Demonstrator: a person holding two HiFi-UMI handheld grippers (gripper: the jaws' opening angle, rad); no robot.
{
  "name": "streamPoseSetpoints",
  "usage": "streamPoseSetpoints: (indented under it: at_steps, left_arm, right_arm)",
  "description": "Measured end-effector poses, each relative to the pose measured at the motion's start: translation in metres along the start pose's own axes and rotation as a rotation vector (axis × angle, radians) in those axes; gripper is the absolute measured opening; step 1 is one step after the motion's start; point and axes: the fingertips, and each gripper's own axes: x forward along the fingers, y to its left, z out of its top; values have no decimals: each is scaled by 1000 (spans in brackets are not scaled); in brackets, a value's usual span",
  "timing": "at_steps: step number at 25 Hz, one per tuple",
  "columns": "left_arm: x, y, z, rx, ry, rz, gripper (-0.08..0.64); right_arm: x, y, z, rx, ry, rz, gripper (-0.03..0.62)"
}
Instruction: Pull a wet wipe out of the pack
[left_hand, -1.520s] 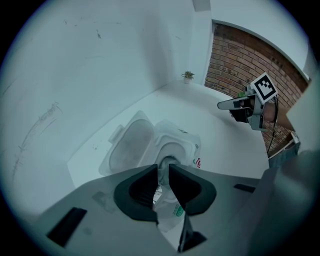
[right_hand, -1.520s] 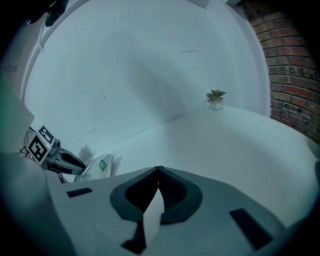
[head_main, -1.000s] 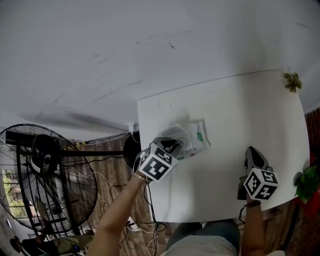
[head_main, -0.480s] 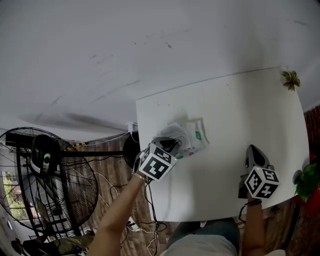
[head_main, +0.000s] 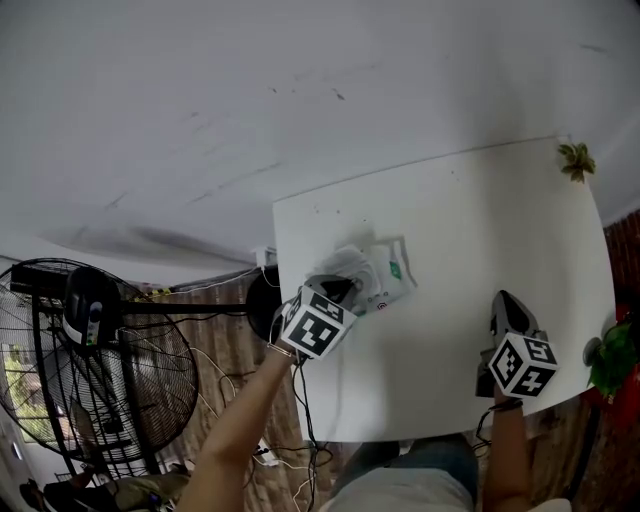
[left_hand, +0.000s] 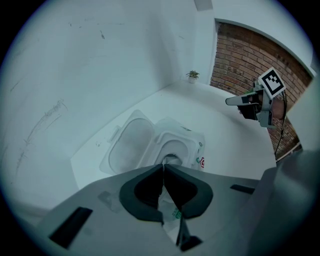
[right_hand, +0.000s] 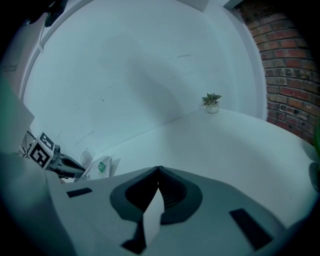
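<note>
In my head view the pack of wipes (head_main: 388, 272) lies on the white table (head_main: 470, 220), a little left of the frame's centre and near the table's left edge. The left gripper view shows its clear lid (left_hand: 127, 147) flipped open toward the left of that frame. My left tongs (left_hand: 163, 166) are closed, their tips meeting right at the oval opening (left_hand: 173, 150) in the top of the pack. I cannot tell whether a wipe is caught between them. Through the gap behind the tips I see the pack's white wrapper with a green mark. My right tongs (right_hand: 159, 170) are closed too, with nothing in them. They sit at the lower right of the head view over bare table, well apart from the pack. In the right gripper view the pack shows at the lower left, just beside the left tongs. A small potted plant (head_main: 576, 160) stands at the table's far corner, in the upper right of the head view. A standing fan (head_main: 90, 370) fills the lower left of that view, off the table. A brick wall (left_hand: 250, 55) shows at the upper right of the left gripper view.
</note>
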Motion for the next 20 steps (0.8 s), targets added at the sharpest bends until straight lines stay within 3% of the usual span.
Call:
streamPoseSetpoints:
  at_steps: [20]
  left_arm:
    - [-15,4,5,-79,-71,56,15]
  right_arm:
    - [-24,9,-1,-19,1,5,2]
